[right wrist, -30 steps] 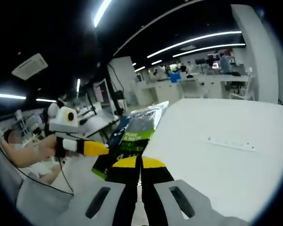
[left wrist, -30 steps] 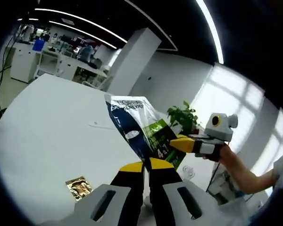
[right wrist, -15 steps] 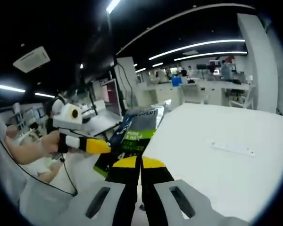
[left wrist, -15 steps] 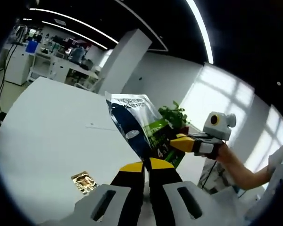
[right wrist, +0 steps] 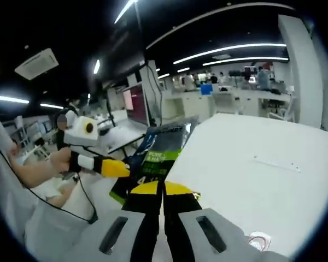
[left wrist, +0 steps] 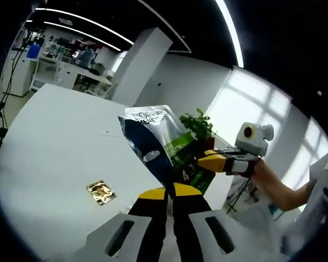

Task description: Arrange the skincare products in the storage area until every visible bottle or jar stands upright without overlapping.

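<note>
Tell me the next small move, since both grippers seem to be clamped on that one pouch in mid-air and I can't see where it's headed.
Probably lower it toward the white table. Both the left gripper and the right gripper are shut on the blue-and-green pouch, held above the tabletop, where a small gold sachet lies flat. No storage spot is visible, so that is only a guess.

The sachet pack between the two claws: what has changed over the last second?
Little has changed. The sachet pack is still pinched by both the left claw and the right claw, held above the white table. The small gold packet sits higher in the left gripper view, likely because the cameras moved. Nothing was released or newly grasped.
</note>
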### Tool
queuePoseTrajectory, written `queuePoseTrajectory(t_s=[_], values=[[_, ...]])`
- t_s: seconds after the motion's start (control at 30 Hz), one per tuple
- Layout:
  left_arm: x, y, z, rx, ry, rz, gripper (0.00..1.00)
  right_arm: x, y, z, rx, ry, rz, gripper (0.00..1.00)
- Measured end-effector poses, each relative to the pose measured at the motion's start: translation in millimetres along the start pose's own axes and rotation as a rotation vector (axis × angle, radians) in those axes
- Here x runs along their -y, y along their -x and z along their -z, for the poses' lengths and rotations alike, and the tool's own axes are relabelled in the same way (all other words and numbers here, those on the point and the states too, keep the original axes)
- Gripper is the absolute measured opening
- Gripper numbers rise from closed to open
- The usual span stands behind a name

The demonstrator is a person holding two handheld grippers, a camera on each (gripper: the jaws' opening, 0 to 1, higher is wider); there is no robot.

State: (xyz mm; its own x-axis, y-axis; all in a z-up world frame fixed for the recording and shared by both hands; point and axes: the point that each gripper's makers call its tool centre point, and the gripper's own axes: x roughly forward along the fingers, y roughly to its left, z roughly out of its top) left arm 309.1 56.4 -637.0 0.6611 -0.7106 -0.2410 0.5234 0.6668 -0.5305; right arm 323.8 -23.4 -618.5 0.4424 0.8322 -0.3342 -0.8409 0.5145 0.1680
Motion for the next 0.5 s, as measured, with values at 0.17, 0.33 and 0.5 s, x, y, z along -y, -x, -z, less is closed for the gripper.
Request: queuePoseTrajectory(t_s=[0.17, 0.33, 0.5], values=[[-1.6, 2.3, 15.8, -0.03, 0.02, 0.0, 0.0, -6.5, -1.0, 18.4, -0.031, 0.018, 0.018, 0.01], [-4.1, 3.3, 35.5, -0.077, 0.035, -0.004, 0.0, -10.3, -0.7, 37.0, -0.054, -0.015, 0.014, 0.01], [-4.4, 5.1, 50.5, -0.116, 0.055, 0.003, 0.0, -15.5, 0.9, 57.5, -0.073, -0.044, 0.018, 0.01]])
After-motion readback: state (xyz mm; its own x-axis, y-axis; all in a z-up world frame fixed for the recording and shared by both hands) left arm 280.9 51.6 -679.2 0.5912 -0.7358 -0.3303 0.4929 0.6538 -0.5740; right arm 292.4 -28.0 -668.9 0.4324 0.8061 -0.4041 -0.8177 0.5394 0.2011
